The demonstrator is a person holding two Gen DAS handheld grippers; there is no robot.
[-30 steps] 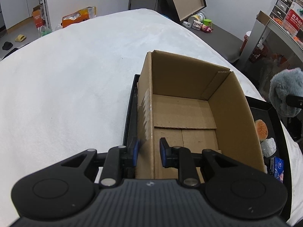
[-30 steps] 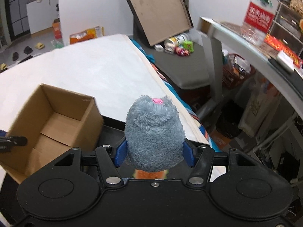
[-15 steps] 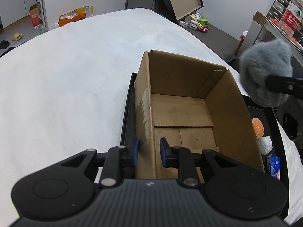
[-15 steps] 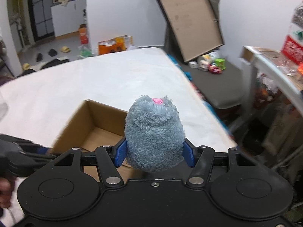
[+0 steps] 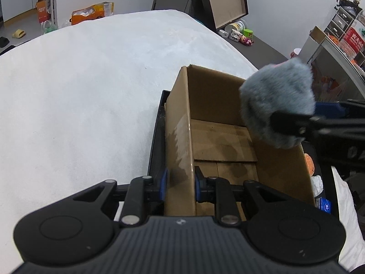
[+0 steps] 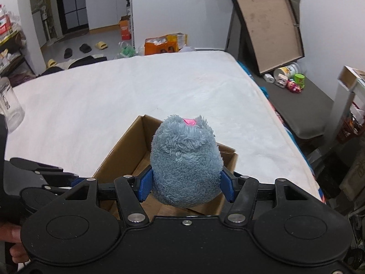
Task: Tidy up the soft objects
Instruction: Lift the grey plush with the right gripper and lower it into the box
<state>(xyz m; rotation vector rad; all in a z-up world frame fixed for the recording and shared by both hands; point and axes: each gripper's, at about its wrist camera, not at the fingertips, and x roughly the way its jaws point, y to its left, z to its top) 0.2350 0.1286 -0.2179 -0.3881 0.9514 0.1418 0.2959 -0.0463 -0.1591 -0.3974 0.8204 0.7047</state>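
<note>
While the grey plush toy [image 6: 186,159] hangs above the open cardboard box [image 5: 282,166], the right tongs [image 6: 186,186] are clamped on it, one blue pad pressed into the fur on each side. A spot of pink shows at the toy's far end. In the left wrist view the toy [image 5: 277,104] sits over the box's right wall, clear of the bottom, with the right tongs [image 5: 294,118] reaching in from the right.

Down at the near left corner, the left tongs [image 5: 179,185] are closed on the box's left wall, one pad outside, one inside. The box is bare inside, just its folded bottom flaps on show.

The box stands in a black tray [image 5: 156,141], whose rim shows along the left. In the tray to the right of the box lie an orange dotted ball [image 5: 309,163], something white and crumpled [image 5: 318,183] and a small blue packet [image 5: 325,204].

Tray and box rest near the right edge of a bed with a white cover [image 5: 86,96]. Beyond the bed, a framed board [image 6: 267,22] leans against the wall.
</note>
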